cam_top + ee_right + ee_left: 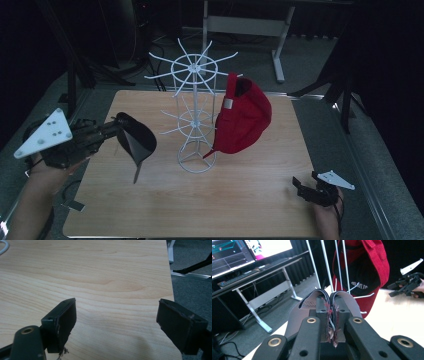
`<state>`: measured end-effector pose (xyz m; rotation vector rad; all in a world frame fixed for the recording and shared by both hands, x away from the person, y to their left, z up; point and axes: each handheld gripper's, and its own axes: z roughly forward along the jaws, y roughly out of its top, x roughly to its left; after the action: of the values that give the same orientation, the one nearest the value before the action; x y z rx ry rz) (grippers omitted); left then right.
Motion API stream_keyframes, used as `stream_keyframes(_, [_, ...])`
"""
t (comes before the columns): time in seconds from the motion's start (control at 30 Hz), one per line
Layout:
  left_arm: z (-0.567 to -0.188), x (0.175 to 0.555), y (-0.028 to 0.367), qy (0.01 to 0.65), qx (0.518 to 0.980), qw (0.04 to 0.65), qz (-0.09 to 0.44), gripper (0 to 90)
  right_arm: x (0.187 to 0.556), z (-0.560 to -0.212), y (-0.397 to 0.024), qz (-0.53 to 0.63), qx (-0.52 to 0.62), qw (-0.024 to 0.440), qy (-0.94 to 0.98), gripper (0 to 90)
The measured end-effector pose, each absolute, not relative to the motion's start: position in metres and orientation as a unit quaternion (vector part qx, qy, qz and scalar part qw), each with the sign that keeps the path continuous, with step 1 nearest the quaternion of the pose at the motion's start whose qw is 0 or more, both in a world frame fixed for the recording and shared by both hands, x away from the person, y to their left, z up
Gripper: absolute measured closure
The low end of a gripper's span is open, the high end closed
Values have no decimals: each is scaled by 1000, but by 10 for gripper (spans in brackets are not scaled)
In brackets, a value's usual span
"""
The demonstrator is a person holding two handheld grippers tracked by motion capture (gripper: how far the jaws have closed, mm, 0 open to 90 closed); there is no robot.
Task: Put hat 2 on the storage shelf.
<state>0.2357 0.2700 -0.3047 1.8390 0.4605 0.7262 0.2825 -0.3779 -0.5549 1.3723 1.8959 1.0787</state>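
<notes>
My left gripper (116, 129) hangs above the left side of the wooden table (250, 210). Its jaws are shut on the edge of a black cap (138, 139), which dangles with a strap trailing below. The left gripper view shows that gripper (331, 315) pinching the folded cap (297, 315) between its pads. A red cap (245, 117) hangs on the right side of a white wire rack (194, 75) standing mid-table; I also see the red cap (375, 262) close ahead in the left gripper view. My right gripper (300, 186) rests low at the table's near right corner, open and holding nothing (116, 322).
The white rack's wire arms (165, 75) stick out on all sides at two heights. A desk with lit monitors (249, 252) stands beyond the table, its white leg (280, 50) at the back. The table's right edge (172, 290) runs beside the right gripper.
</notes>
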Motion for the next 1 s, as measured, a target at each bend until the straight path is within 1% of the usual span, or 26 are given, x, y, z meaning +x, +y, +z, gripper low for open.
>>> stream_keyframes(0.13, [-290, 245, 262, 177, 789, 509, 297, 857, 283, -555, -378, 403, 512, 277, 706, 161])
stream_keyframes(0.27, [-278, 251, 259, 165, 793, 514, 283, 856, 283, -555, -378, 403, 511, 277, 707, 162])
stream_keyframes(0.33, [-273, 250, 257, 157, 787, 529, 275, 856, 283, -555, -378, 403, 511, 277, 707, 161])
stream_keyframes(0.47, [-262, 246, 253, 140, 777, 549, 275, 856, 283, -555, -378, 402, 511, 278, 707, 162])
stream_keyframes(0.63, [-251, 241, 245, 121, 774, 554, 281, 856, 283, -555, -378, 403, 510, 279, 707, 161])
stream_keyframes(0.9, [-235, 243, 235, 109, 767, 564, 284, 856, 283, -555, -378, 403, 510, 278, 707, 162])
stream_keyframes(1.0, [-225, 245, 224, 100, 764, 570, 285, 856, 282, -555, -378, 403, 511, 278, 707, 161])
